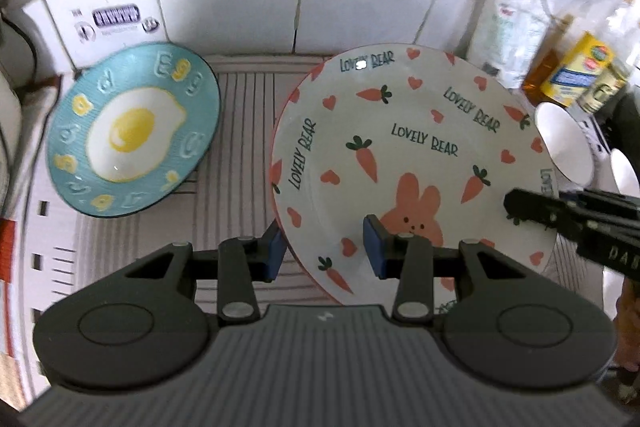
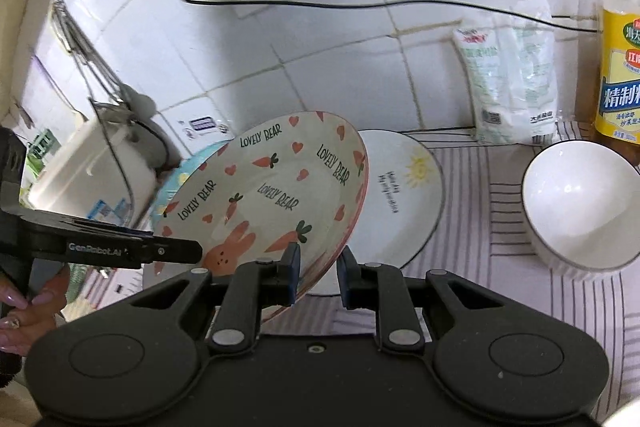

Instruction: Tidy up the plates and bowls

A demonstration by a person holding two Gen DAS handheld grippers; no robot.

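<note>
Glossy glazed white ceramic rabbit-and-carrot plate [image 1: 412, 163], centre frame, catches highlights. Turquoise ceramic fried-egg plate [image 1: 134, 131], left, has raised ribbed relief under a shiny glaze. Smooth white bowl [image 2: 580, 205], right, also glossy. Striped cloth mat [image 1: 244, 131] looks matt and woven. Black plastic left gripper [image 1: 324, 251] is matt, its pivots metal.
</note>
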